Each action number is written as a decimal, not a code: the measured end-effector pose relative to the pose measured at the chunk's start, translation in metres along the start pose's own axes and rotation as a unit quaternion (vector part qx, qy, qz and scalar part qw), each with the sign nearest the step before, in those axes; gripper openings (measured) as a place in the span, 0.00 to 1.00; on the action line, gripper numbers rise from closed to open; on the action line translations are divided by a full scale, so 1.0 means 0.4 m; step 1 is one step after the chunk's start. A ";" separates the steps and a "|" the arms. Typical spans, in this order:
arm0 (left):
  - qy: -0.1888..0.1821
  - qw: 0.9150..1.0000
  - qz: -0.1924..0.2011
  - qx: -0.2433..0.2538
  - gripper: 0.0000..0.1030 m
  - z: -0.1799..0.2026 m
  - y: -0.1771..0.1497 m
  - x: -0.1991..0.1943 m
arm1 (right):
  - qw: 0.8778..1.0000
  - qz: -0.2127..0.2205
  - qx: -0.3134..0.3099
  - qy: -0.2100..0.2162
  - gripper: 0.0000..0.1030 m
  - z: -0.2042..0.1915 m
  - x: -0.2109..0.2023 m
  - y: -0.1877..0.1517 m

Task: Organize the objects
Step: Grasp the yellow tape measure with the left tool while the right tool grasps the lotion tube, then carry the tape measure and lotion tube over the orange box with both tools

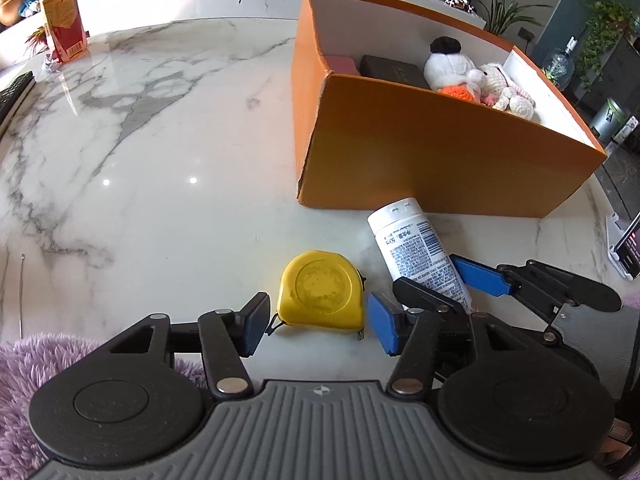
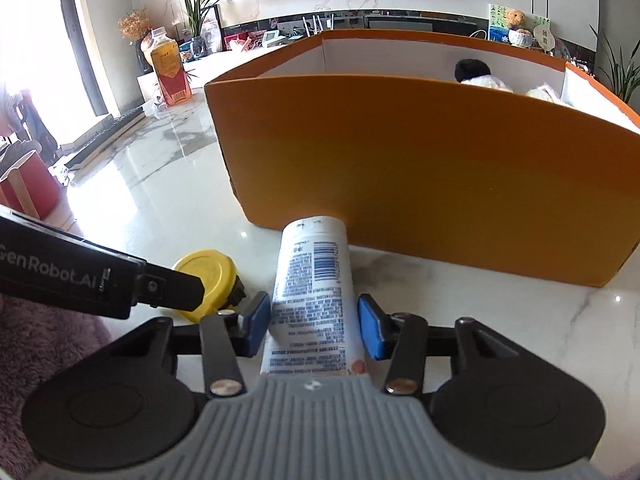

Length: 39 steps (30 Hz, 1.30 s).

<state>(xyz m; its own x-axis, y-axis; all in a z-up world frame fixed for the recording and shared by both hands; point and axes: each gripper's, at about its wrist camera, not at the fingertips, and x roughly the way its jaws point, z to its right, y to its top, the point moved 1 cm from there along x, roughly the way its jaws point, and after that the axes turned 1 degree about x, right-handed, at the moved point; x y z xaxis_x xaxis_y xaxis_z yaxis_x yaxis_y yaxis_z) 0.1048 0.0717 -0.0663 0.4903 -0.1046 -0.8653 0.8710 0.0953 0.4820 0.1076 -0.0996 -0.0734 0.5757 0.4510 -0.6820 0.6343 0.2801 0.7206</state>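
Note:
A yellow tape measure (image 1: 322, 290) lies flat on the marble table, between the open jaws of my left gripper (image 1: 318, 326), which do not touch it. It also shows in the right wrist view (image 2: 206, 280). A white tube (image 1: 420, 248) lies beside it, cap end toward the orange box (image 1: 440, 160). My right gripper (image 2: 312, 326) straddles the tube (image 2: 312, 280); its left pad touches the tube and the right pad stands just off it. The box holds crocheted toys (image 1: 476, 76), a dark box and a pink item.
A bottle of orange drink (image 1: 64, 20) stands at the table's far left. A keyboard (image 1: 14, 94) lies at the left edge. A phone on a stand (image 1: 628, 248) is at the right. Purple fuzzy fabric (image 1: 36, 360) lies under the left gripper.

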 end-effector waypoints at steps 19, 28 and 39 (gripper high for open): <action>0.054 0.995 -0.052 0.068 0.63 0.055 0.030 0.084 | 1.000 -0.008 -0.009 -0.015 0.50 0.056 -0.011 -0.005; 0.048 0.996 -0.044 0.054 0.60 0.056 0.028 0.079 | 1.000 -0.002 -0.010 -0.010 0.49 0.057 -0.008 -0.004; 0.008 1.000 -0.006 0.009 0.60 0.038 0.018 0.026 | 0.999 -0.018 0.045 0.013 0.48 0.089 -0.049 -0.001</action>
<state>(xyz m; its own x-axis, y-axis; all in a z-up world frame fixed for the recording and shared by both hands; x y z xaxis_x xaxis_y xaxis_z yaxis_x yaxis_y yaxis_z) 0.1166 0.0564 -0.0697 0.4785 -0.0904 -0.8734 0.8777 0.0762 0.4730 0.1142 -0.1388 -0.0648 0.5391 0.4650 -0.7023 0.6984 0.2192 0.6813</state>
